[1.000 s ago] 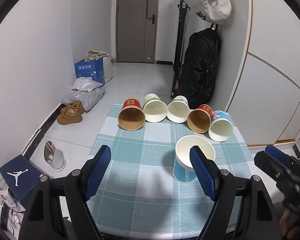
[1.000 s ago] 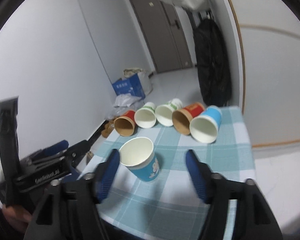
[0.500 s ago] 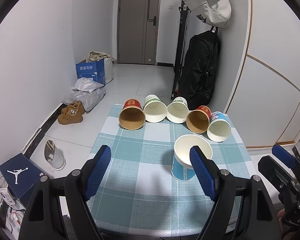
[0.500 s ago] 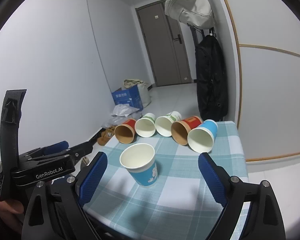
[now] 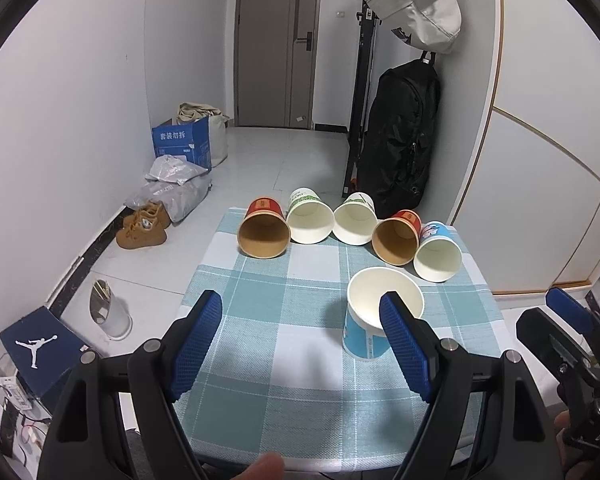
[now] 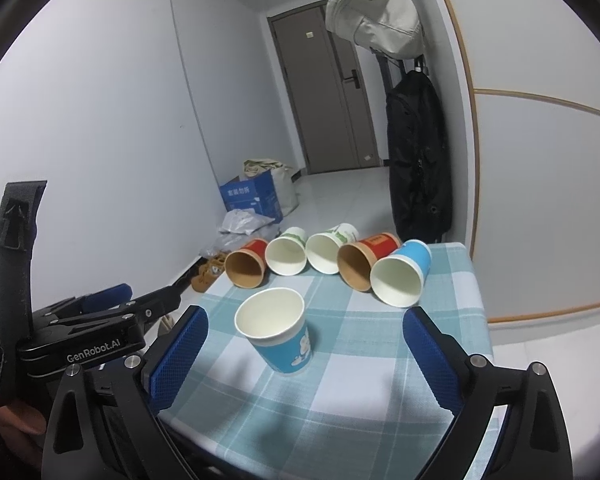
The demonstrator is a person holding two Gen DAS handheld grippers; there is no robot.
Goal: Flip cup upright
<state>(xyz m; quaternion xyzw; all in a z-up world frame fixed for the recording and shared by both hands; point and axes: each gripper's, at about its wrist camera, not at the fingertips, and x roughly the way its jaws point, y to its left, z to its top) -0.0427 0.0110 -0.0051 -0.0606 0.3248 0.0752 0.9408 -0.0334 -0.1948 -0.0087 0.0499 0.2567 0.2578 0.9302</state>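
Note:
A blue paper cup (image 5: 366, 328) stands upright on the checked tablecloth (image 5: 284, 296); it also shows in the right wrist view (image 6: 278, 330). Behind it several cups lie on their sides in a row, mouths toward me: a red-brown one (image 5: 263, 229), two white-green ones (image 5: 310, 222) (image 5: 354, 225), another red-brown one (image 5: 396, 237) and a blue one (image 5: 437, 251). My left gripper (image 5: 302, 344) is open and empty over the near table edge. My right gripper (image 6: 304, 358) is open and empty, held back from the upright cup.
The small table (image 6: 456, 280) stands against a white wall panel on the right. A black bag (image 5: 400, 140) hangs behind it. On the floor at left are shoes (image 5: 142, 230), a blue box (image 5: 182, 144) and a shoe box (image 5: 36, 348).
Both grippers have drawn back a little from the upright blue cup, and the right one has opened wider. The cups have not moved.

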